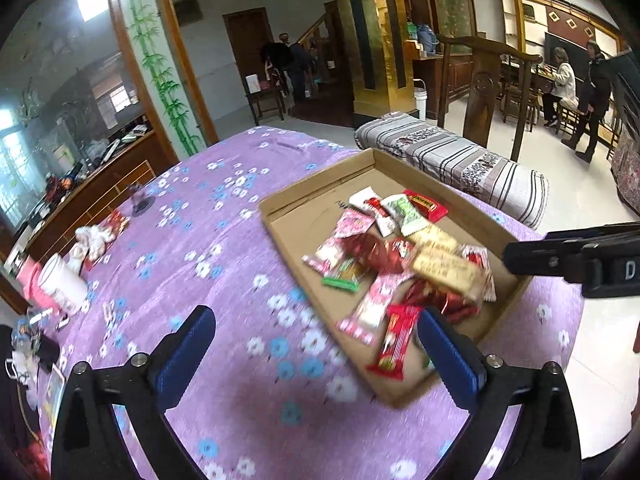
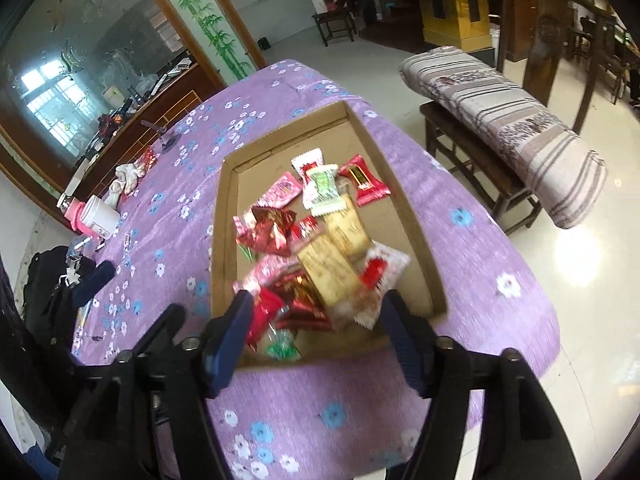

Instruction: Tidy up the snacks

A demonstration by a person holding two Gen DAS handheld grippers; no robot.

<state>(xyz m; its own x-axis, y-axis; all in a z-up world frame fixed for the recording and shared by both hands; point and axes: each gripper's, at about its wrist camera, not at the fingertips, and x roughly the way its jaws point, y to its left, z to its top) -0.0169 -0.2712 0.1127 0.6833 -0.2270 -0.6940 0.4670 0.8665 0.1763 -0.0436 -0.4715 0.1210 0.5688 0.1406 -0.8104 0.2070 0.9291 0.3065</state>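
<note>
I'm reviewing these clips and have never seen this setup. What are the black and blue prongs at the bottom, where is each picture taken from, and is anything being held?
No robot here: a person holds a two-finger gripper in each hand, each with a fisheye camera looking along its fingers. The prongs are those fingers. One picture is from the left gripper, the other from the right gripper. Both are open and hold nothing. The black bar at the right edge of the left view looks like the right gripper. On the purple floral cloth sits a shallow cardboard tray with a loose pile of wrapped snacks. A white and pink bottle lies farther off.
</note>
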